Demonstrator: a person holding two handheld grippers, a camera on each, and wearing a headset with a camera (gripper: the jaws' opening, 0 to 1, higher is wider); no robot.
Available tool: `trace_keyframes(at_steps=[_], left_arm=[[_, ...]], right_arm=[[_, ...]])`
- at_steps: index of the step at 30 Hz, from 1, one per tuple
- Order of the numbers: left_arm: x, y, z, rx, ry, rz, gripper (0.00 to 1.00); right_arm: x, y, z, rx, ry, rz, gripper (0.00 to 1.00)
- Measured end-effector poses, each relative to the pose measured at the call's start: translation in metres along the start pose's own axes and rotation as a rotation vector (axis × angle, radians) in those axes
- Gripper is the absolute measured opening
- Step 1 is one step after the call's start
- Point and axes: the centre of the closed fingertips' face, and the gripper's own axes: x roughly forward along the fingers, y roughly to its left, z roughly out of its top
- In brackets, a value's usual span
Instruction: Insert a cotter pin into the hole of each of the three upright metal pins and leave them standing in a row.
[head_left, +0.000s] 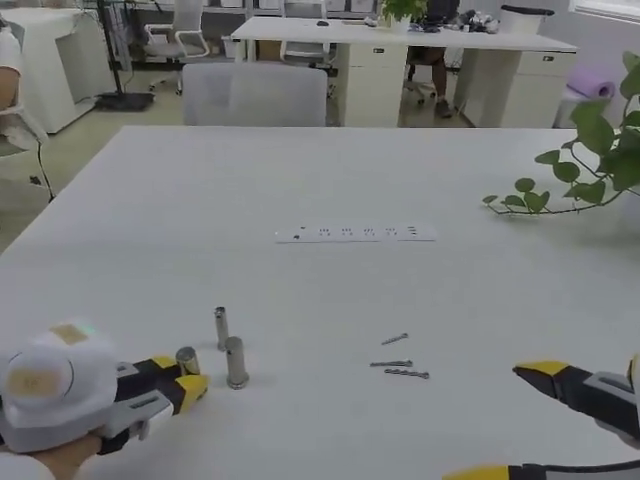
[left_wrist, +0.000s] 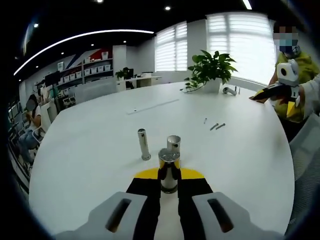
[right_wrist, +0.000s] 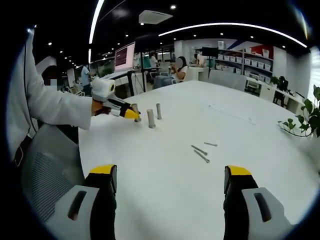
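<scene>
Three upright metal pins stand at the table's front left: the far pin (head_left: 221, 327), the right pin (head_left: 236, 362) and the near pin (head_left: 187, 359). My left gripper (head_left: 183, 373) is shut on the near pin (left_wrist: 169, 169), which stands on the table between the yellow tips; the other two pins (left_wrist: 144, 144) (left_wrist: 173, 144) stand just beyond. Three cotter pins (head_left: 398, 366) (right_wrist: 201, 150) lie loose on the table to the right. My right gripper (head_left: 510, 420) (right_wrist: 170, 172) hovers wide open and holds nothing, short of the cotter pins.
A white power strip (head_left: 356, 234) lies across the table's middle. A potted plant (head_left: 600, 160) leans in at the right edge. A grey chair (head_left: 255, 93) stands behind the far edge of the table (head_left: 330, 290).
</scene>
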Motion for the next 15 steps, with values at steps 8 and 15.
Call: trace_keyframes(at_steps=[8,15], left_arm=[[-0.007,-0.046,0.011,0.073,-0.005,-0.168,0.09],[-0.009,-0.091,0.017,0.129,-0.008,-0.320,0.09]], right_arm=[[0.001,0.003,0.002,-0.004,-0.010,0.013,0.90],[-0.001,0.004,0.003,-0.007,-0.019,0.011,0.90]])
